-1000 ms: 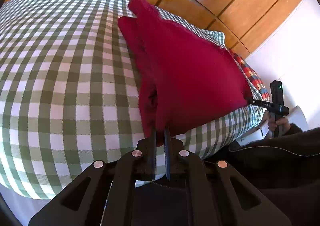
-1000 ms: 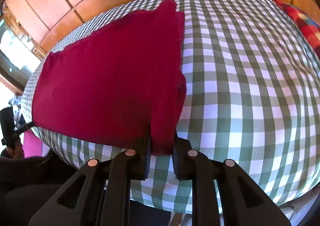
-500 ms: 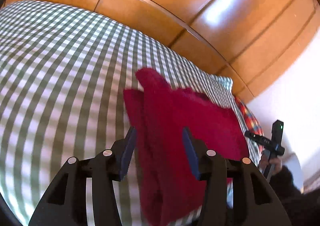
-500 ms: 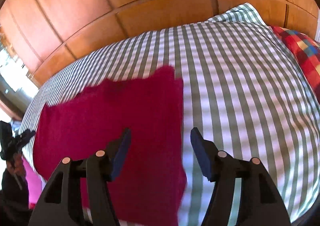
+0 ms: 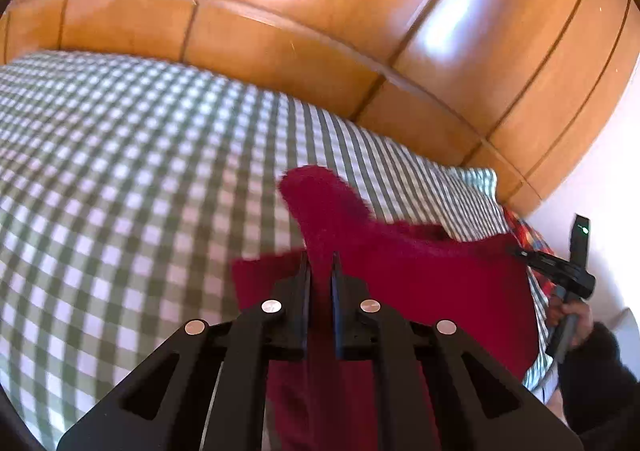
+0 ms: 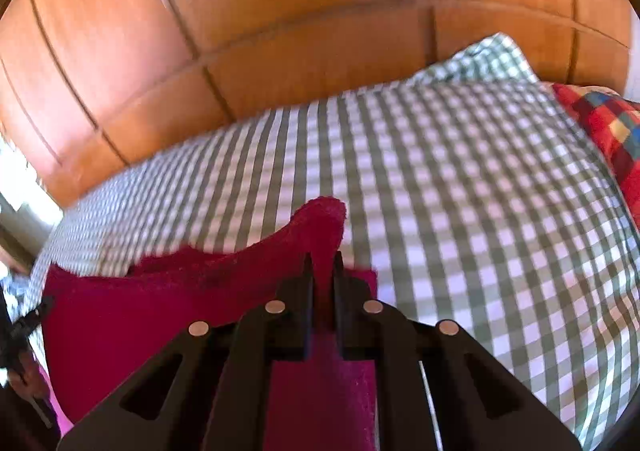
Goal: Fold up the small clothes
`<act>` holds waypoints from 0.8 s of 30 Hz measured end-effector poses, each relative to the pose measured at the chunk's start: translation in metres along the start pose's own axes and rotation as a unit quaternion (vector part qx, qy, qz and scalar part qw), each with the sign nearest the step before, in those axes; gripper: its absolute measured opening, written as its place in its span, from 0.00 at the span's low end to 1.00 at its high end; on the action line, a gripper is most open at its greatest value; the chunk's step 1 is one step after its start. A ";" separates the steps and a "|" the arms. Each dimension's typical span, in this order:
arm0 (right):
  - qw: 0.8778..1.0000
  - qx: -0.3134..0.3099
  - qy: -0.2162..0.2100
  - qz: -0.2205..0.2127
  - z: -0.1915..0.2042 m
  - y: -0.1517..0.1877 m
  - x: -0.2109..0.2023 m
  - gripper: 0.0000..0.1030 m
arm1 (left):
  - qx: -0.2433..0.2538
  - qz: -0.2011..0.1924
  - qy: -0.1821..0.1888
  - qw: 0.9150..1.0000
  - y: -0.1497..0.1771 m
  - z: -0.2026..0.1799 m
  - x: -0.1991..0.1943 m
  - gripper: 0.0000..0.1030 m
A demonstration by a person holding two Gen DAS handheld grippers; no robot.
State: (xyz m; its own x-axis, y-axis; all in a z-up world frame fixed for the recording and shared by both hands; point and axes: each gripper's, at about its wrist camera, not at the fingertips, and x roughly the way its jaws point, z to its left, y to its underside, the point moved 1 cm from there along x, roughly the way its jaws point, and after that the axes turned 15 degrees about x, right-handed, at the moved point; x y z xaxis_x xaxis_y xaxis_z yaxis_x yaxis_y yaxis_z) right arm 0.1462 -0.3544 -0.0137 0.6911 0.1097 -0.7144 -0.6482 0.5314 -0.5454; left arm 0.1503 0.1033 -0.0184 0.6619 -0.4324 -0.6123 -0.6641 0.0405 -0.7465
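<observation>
A dark red garment [image 5: 432, 283] [image 6: 160, 303] lies on a bed with a green and white checked cover [image 5: 120, 179] [image 6: 460, 191]. My left gripper [image 5: 320, 263] is shut on the garment's far left corner, and the pinched cloth rises in a peak beyond the fingertips. My right gripper [image 6: 322, 263] is shut on the far right corner in the same way, its cloth peak standing up ahead of the jaws. Between the two corners the far edge sags. In the left wrist view the right gripper [image 5: 560, 275] shows at the right, held by a hand [image 5: 576, 319].
Orange wooden panelling [image 5: 360, 31] [image 6: 280, 31] rises behind the bed. A red, multicoloured checked pillow [image 6: 604, 123] [image 5: 528, 235] lies at the bed's right end beside a checked pillow [image 6: 488, 59]. A white wall [image 5: 608, 179] stands at the right.
Both grippers let go of the near corners, moved open across the garment toward its far edge, and have now closed on the far corners and lifted them slightly.
</observation>
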 end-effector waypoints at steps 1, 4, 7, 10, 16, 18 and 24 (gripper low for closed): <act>1.000 0.000 0.005 -0.004 0.001 -0.002 0.003 0.07 | -0.002 0.002 -0.009 1.000 -0.001 0.002 0.002 0.07; 0.999 0.002 0.027 0.016 0.000 0.001 0.029 0.07 | -0.004 0.033 -0.032 0.999 -0.002 0.007 0.022 0.07; 0.998 0.005 0.052 0.038 -0.003 0.013 0.057 0.07 | -0.003 0.081 -0.060 0.995 0.007 0.011 0.051 0.07; 0.998 0.011 0.049 0.035 -0.008 0.017 0.056 0.09 | 0.008 0.101 -0.080 0.992 0.012 0.005 0.058 0.07; 0.998 -0.022 0.059 -0.002 0.006 0.018 0.024 0.53 | 0.042 0.071 -0.153 0.985 0.002 -0.028 0.022 0.17; 0.998 -0.040 0.053 -0.016 0.016 0.027 0.008 0.59 | 0.055 0.058 -0.164 0.983 0.006 -0.040 0.011 0.17; 0.996 -0.090 0.015 -0.005 0.050 0.073 -0.018 0.65 | 0.092 0.053 -0.172 0.979 0.028 -0.078 -0.003 0.17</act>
State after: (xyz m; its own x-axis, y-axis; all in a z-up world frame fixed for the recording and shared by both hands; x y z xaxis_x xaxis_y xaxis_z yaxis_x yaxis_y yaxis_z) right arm 0.1026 -0.2756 -0.0192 0.6897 0.0775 -0.7199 -0.6899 0.3722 -0.6209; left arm 0.1023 0.0359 -0.0172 0.6920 -0.0898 -0.7163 -0.6822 0.2432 -0.6896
